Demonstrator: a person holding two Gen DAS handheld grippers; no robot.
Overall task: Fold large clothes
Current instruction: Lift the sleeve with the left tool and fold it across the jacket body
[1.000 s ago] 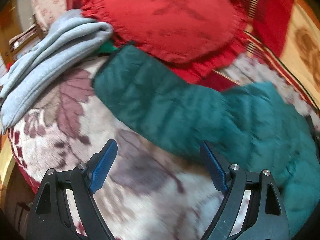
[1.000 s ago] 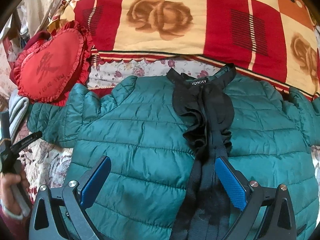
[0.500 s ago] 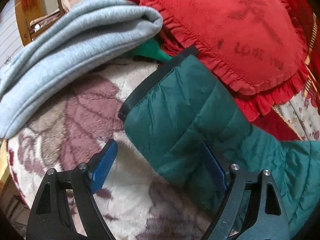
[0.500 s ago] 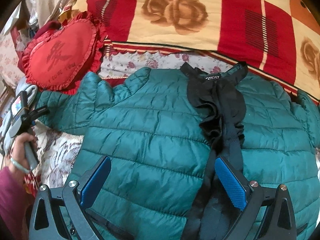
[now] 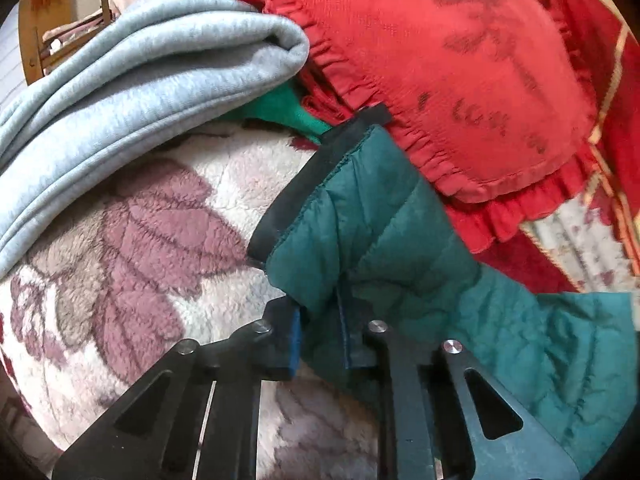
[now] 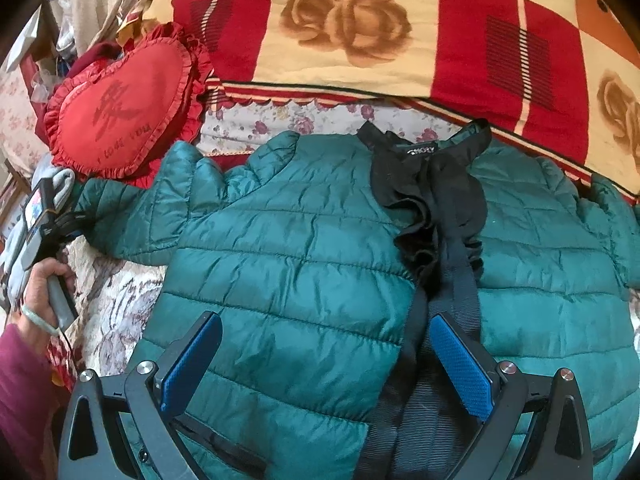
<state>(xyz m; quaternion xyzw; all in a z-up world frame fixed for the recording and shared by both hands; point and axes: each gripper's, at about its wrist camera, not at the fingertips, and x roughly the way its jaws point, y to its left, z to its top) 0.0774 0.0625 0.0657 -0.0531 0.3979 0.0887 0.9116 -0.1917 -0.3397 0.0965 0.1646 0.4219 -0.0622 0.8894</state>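
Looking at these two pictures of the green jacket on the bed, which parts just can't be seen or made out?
- Jacket hem: right wrist view, cut off by the bottom edge and covered by the right gripper.
- Far sleeve: right wrist view, runs out of the frame's right edge.
- Green cloth: left wrist view, mostly buried under the grey folded garment.
- Left gripper pads: left wrist view, the pinched sleeve covers them.

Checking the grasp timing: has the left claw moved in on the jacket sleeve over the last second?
Yes. The left claw advanced toward the red heart pillow and closed on the green jacket's sleeve near its black cuff.
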